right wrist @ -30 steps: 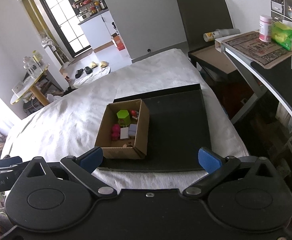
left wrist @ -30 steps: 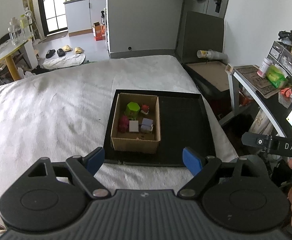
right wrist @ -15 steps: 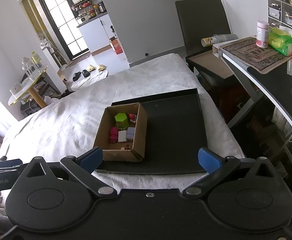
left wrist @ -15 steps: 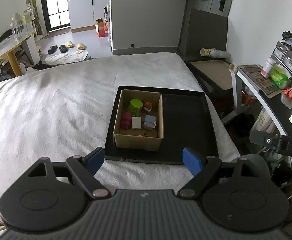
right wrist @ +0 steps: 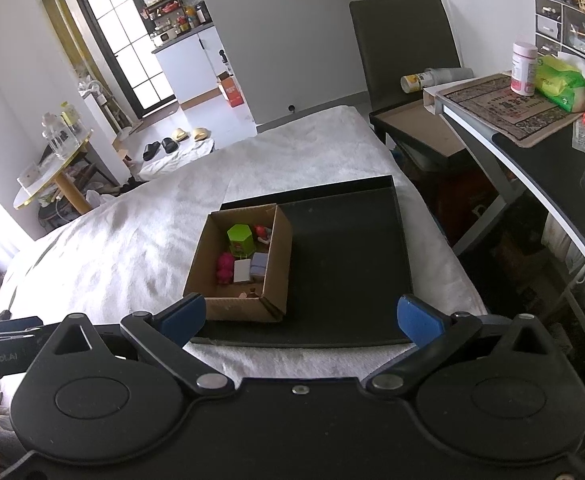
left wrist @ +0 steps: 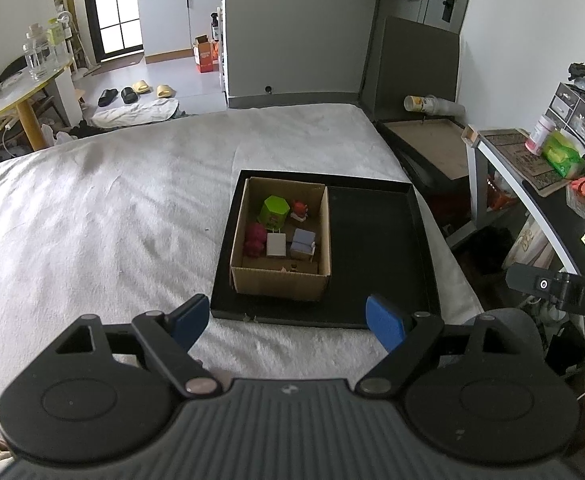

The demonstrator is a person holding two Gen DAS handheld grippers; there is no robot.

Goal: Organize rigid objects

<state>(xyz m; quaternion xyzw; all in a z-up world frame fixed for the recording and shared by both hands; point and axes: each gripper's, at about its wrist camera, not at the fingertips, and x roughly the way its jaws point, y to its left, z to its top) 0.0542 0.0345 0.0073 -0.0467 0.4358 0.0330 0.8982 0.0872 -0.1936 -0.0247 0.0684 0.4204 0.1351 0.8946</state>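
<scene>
The left tongs [left wrist: 288, 318] hang spread wide with nothing between the blue pads, and the right tongs [right wrist: 298, 318] are likewise parted and empty. Both hover above the near edge of a bed covered by a white blanket [left wrist: 92, 220]. Just ahead of the tongs a black tray [left wrist: 376, 256] lies flat on the blanket. A cardboard box [left wrist: 280, 284] stands in the tray's left half, directly beyond the left tongs. Inside it sit a pink toy [left wrist: 254, 238], a white block [left wrist: 276, 245], a pale purple block [left wrist: 303, 243], a green hexagonal box [left wrist: 274, 211] and a small red figure [left wrist: 299, 210] at the far end. The tray's right half is bare.
</scene>
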